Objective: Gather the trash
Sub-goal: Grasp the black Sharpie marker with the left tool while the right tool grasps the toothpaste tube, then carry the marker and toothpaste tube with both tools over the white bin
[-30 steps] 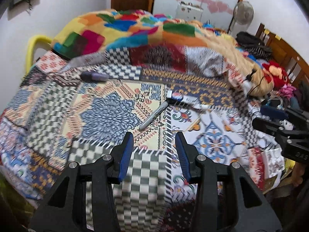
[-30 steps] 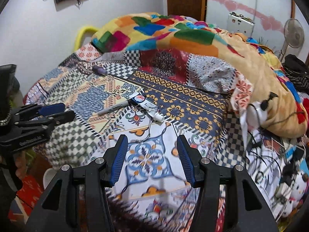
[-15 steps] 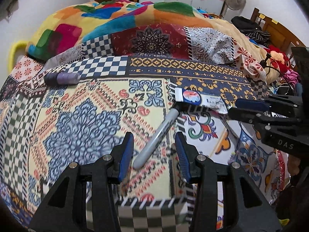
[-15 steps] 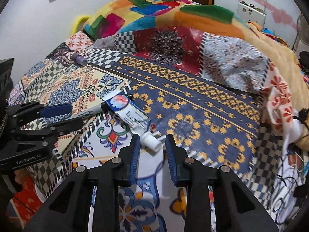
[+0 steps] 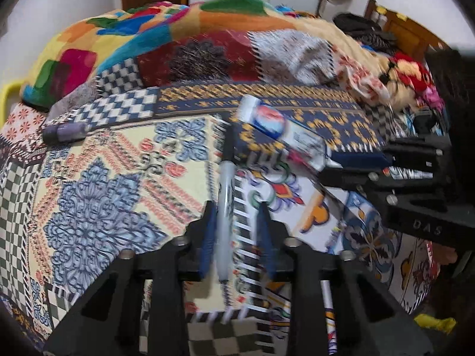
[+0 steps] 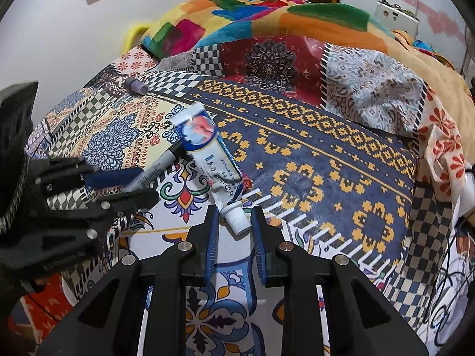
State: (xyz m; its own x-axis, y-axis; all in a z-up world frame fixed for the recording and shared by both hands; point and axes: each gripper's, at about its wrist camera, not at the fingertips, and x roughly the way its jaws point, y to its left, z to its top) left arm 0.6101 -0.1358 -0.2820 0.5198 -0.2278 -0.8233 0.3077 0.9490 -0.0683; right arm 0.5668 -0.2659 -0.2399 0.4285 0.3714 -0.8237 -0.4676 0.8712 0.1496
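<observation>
A grey marker (image 5: 224, 195) with a black cap lies on the patterned bedspread (image 5: 98, 195). My left gripper (image 5: 236, 207) straddles it and its jaws are closing. The marker rests against the left pad, and a gap still shows on the right. A white and blue toothpaste tube (image 6: 207, 151) lies beside the marker (image 6: 160, 166). My right gripper (image 6: 234, 210) is closing on the tube's white cap, pads against it, and the tube's flat end tilts up. The left gripper (image 6: 147, 185) appears at the left of the right wrist view. The right gripper (image 5: 326, 166) appears in the left wrist view.
A small purple cylinder (image 5: 63, 132) lies on the bedspread at the far left. A bunched colourful blanket (image 6: 267, 17) and pillow fill the back of the bed. Cables and clutter (image 6: 454, 267) lie at the right edge. A yellow chair back (image 5: 6, 95) stands by the wall.
Both grippers came down onto the bed and narrowed their jaws. The marker now sits between the left jaws, the tube's cap between the right ones. The tube's flat end has lifted.
</observation>
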